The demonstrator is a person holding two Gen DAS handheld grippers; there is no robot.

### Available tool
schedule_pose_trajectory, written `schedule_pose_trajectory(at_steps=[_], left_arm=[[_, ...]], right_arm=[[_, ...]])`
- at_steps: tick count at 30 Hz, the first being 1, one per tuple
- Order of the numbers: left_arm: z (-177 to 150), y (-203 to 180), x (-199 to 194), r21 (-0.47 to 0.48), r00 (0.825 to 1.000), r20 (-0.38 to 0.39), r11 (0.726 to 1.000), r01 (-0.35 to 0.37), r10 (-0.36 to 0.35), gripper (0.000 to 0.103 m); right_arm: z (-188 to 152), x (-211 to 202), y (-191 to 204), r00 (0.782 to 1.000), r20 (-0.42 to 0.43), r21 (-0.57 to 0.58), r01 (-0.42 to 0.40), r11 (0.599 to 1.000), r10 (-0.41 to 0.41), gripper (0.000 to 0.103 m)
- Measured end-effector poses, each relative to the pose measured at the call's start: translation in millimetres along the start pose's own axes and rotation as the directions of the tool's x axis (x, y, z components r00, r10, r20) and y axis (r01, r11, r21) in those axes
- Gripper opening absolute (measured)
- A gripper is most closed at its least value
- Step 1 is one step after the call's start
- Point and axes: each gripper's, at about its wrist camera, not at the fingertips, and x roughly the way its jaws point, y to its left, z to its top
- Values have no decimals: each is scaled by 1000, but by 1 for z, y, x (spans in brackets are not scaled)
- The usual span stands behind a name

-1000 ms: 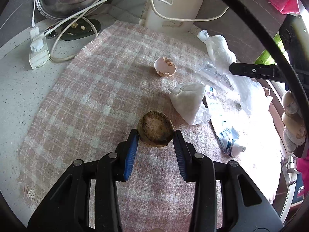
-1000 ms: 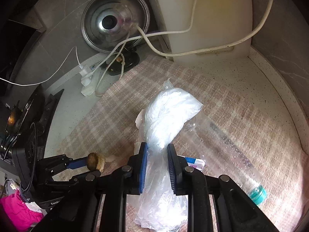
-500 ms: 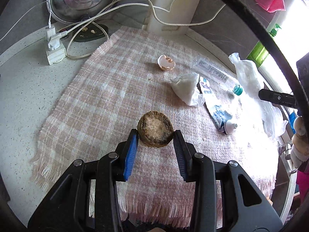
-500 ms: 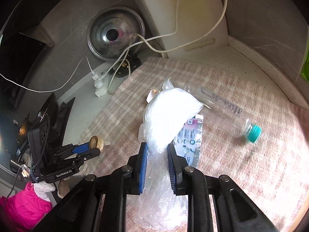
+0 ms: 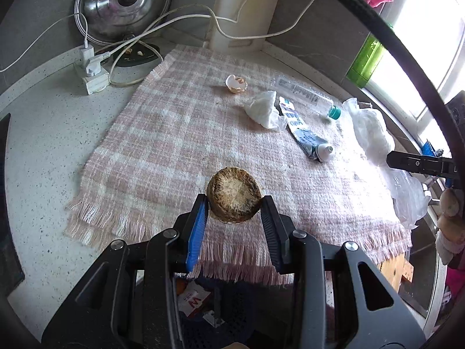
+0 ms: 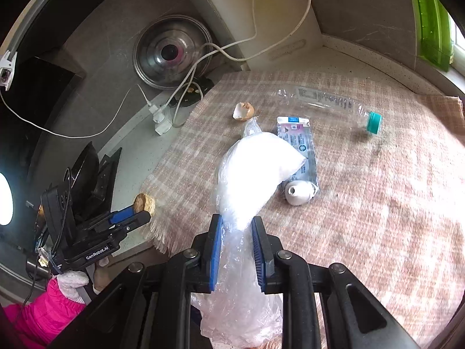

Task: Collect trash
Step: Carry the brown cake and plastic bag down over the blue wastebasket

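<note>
Brown, fibrous and round, a husk-like disc point(image 5: 234, 195) was clamped between the pads of the left gripper point(image 5: 234, 203) and was held above the fringed near edge of the pink plaid cloth point(image 5: 162, 145). Clear crumpled plastic bag point(image 6: 250, 180) was pinched between the blue pads of the right gripper point(image 6: 237, 226), its bulged part raised over the cloth and its loose tail hanging down behind the jaws. In the left wrist view the same bag was seen off the right edge of the cloth.

On the cloth, toward its far right part, were noted: a broken eggshell point(image 5: 236, 83), a wad of white tissue point(image 5: 263, 109) just beside a flattened tube with a white cap point(image 5: 305, 133), and a clear plastic bottle with a teal cap point(image 5: 308, 99) lying on its side beyond the tube.

Off the far left corner of the cloth, a white power strip point(image 5: 92, 72) with tangled white cables point(image 5: 186, 14) was recorded on the speckled counter point(image 5: 43, 133), and a steel pot lid point(image 5: 123, 4) was leaned against the wall behind it. A pink sleeve point(image 6: 43, 314) was visible behind the left gripper in the right wrist view.
</note>
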Motion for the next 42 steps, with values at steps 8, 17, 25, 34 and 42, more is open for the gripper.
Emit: schedule_pose_trajectory(at_steps=[8, 17, 25, 34, 42], left_arm=[[-48, 3, -11, 13, 998, -60, 999, 30, -29, 38], [-91, 12, -19, 13, 994, -104, 999, 44, -42, 38], [-123, 22, -16, 32, 987, -155, 998, 47, -41, 38], [-155, 35, -1, 46, 976, -215, 998, 33, -23, 38], [-175, 41, 11, 45, 966, -258, 999, 28, -16, 38]], right_arm=[[-54, -5, 16, 1000, -17, 58, -25, 998, 26, 19], [-103, -5, 27, 999, -35, 122, -27, 992, 31, 19], [-132, 2, 59, 997, -70, 109, -34, 993, 42, 19], [-161, 27, 87, 990, -135, 83, -33, 996, 44, 19], [-179, 56, 95, 979, -203, 68, -16, 998, 29, 19]])
